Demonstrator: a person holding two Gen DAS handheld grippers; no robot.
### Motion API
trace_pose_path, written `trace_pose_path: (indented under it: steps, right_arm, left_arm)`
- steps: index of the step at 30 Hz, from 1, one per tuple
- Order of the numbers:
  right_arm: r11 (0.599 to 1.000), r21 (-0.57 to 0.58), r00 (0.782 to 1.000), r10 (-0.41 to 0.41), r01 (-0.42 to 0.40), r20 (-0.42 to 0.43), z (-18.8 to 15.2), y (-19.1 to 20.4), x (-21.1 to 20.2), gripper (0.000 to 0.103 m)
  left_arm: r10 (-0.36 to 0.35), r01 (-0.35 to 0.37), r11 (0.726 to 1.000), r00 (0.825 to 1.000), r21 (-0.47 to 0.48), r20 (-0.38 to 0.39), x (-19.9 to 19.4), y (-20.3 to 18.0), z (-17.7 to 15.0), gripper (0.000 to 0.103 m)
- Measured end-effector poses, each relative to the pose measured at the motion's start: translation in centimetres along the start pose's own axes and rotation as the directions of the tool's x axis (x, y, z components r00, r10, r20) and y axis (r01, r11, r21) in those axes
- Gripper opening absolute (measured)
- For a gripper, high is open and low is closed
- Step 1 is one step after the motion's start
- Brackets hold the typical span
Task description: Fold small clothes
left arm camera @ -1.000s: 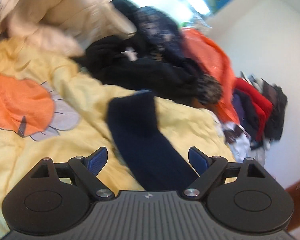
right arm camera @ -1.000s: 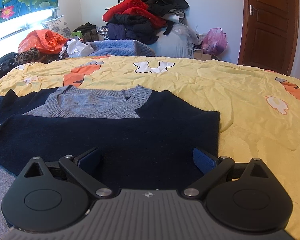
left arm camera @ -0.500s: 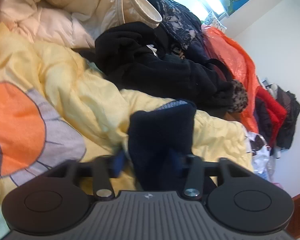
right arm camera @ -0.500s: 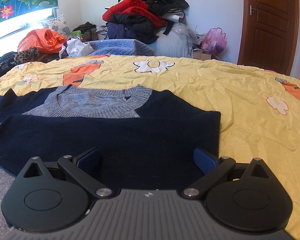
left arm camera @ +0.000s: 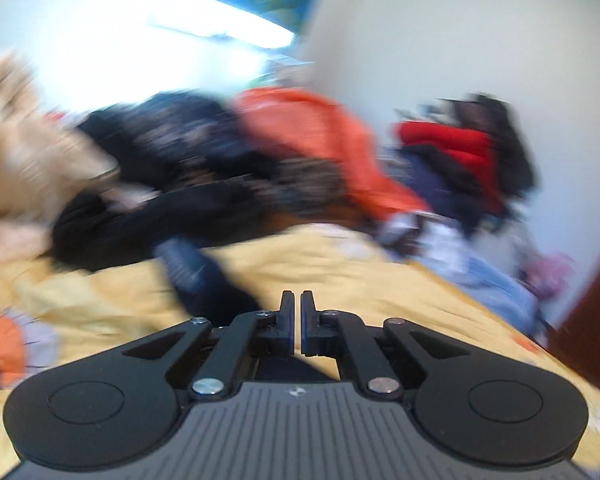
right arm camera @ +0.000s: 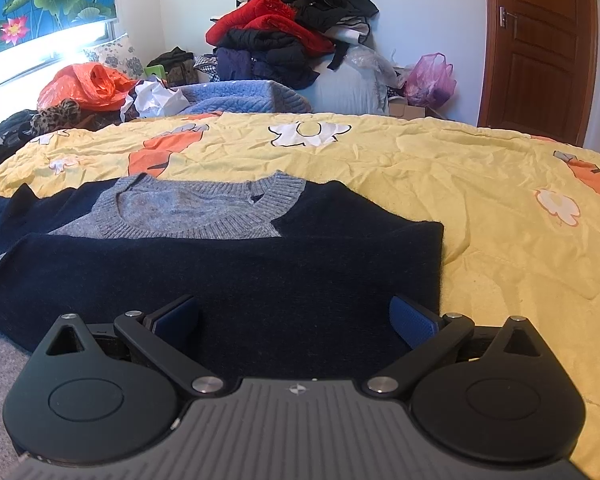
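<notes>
A navy sweater (right arm camera: 220, 272) with a grey knit collar (right arm camera: 196, 212) lies flat on the yellow bedspread (right arm camera: 420, 168), one sleeve folded across its chest. My right gripper (right arm camera: 294, 308) hovers open just above that folded part, with nothing between its fingers. The left wrist view is blurred by motion. There my left gripper (left arm camera: 296, 300) is shut, pads almost touching, and the other navy sleeve (left arm camera: 204, 276) trails away to the left from under its fingers. Dark cloth shows at the base of the jaws.
A heap of red and black clothes (right arm camera: 292, 32) rises at the far wall beside a pink bag (right arm camera: 430, 80) and a brown door (right arm camera: 540, 48). An orange bag (right arm camera: 84, 84), black garments (left arm camera: 160, 184) and a beige duvet (left arm camera: 20, 152) crowd the left side.
My left gripper went from wide open over the sleeve to shut on it, then swung up and rightward while rolling. The right gripper and the sweater body kept still.
</notes>
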State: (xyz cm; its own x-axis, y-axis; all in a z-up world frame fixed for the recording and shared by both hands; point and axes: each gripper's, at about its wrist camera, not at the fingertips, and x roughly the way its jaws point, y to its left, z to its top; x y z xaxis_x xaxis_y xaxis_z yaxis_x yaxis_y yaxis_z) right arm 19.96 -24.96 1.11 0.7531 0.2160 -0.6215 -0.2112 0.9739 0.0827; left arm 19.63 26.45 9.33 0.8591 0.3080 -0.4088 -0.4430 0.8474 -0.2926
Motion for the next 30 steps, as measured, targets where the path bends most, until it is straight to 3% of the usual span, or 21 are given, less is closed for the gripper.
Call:
trace_pose_path:
  steps: [3, 6, 8, 11, 12, 14, 16, 18, 21, 23, 24, 25, 26, 27, 28, 30]
  right_arm:
    - [1.000, 0.012, 1.000, 0.009, -0.009, 0.005, -0.1, -0.3, -0.2, 0.103]
    - [1.000, 0.019, 1.000, 0.014, -0.014, 0.007, -0.1, -0.4, -0.2, 0.103]
    - [1.000, 0.025, 1.000, 0.018, -0.018, 0.010, 0.0, -0.5, -0.3, 0.103]
    - [0.999, 0.033, 1.000, 0.025, -0.025, 0.013, -0.1, -0.6, -0.3, 0.102]
    - [0.999, 0.037, 1.000, 0.027, -0.028, 0.015, -0.1, -0.7, -0.3, 0.102]
    - [0.999, 0.044, 0.999, 0.032, -0.033, 0.018, -0.1, -0.8, -0.4, 0.102]
    - [0.998, 0.048, 0.999, 0.036, -0.037, 0.020, -0.1, -0.9, -0.4, 0.102]
    - [0.998, 0.050, 0.999, 0.038, -0.039, 0.021, -0.1, -0.9, -0.5, 0.103]
    - [0.997, 0.057, 0.999, 0.044, -0.045, 0.025, -0.2, -1.0, -0.6, 0.102]
    - [0.997, 0.056, 0.999, 0.043, -0.044, 0.025, -0.2, -1.0, -0.6, 0.103]
    - [0.998, 0.055, 0.999, 0.042, -0.044, 0.024, -0.2, -1.0, -0.6, 0.103]
    - [0.998, 0.053, 0.999, 0.041, -0.042, 0.023, -0.1, -1.0, -0.6, 0.103]
    - [0.998, 0.051, 0.999, 0.039, -0.040, 0.022, -0.1, -1.0, -0.6, 0.103]
    - [0.998, 0.048, 0.999, 0.037, -0.038, 0.021, -0.2, -1.0, -0.6, 0.103]
    - [0.998, 0.046, 0.999, 0.035, -0.036, 0.020, -0.2, -0.9, -0.6, 0.103]
    - [0.999, 0.041, 0.999, 0.031, -0.032, 0.018, -0.2, -0.8, -0.5, 0.103]
  left_arm:
    - [-0.204, 0.203, 0.970, 0.979, 0.134, -0.008, -4.4, -8.3, -3.6, 0.002]
    - [-0.365, 0.376, 0.896, 0.927, 0.235, -0.088, -7.8, -15.3, -9.1, 0.002]
    - [-0.417, 0.444, 0.829, 0.896, 0.339, -0.153, -9.6, -19.1, -13.5, 0.002]
    - [-0.431, 0.487, 0.730, 0.872, 0.479, -0.231, -11.5, -22.5, -18.3, 0.003]
    - [-0.437, 0.504, 0.706, 0.863, 0.498, -0.254, -12.0, -22.9, -19.1, 0.003]
    - [-0.464, 0.521, 0.683, 0.851, 0.512, -0.247, -13.4, -22.7, -19.8, 0.003]
    - [-0.457, 0.505, 0.691, 0.860, 0.517, -0.228, -13.7, -21.7, -19.2, 0.005]
    - [-0.405, 0.444, 0.743, 0.894, 0.501, -0.192, -12.2, -19.7, -17.3, 0.006]
    - [-0.276, 0.316, 0.860, 0.949, 0.400, -0.155, -9.0, -14.8, -13.6, 0.012]
    - [-0.204, 0.237, 0.943, 0.967, 0.234, -0.155, -6.6, -10.1, -10.7, 0.026]
    - [-0.177, 0.194, 0.975, 0.973, 0.107, -0.151, -5.6, -7.1, -9.2, 0.042]
    - [-0.153, 0.151, 0.988, 0.978, -0.024, -0.143, -4.7, -4.1, -7.9, 0.067]
    - [-0.123, 0.104, 0.983, 0.985, -0.150, -0.123, -4.0, -1.3, -6.9, 0.077]
    - [-0.090, 0.062, 0.961, 0.991, -0.270, -0.095, -3.6, 1.5, -6.1, 0.084]
    - [-0.067, 0.035, 0.934, 0.995, -0.355, -0.078, -3.1, 3.7, -5.5, 0.084]
    - [-0.039, -0.006, 0.898, 0.995, -0.440, -0.095, -1.8, 6.8, -4.4, 0.084]
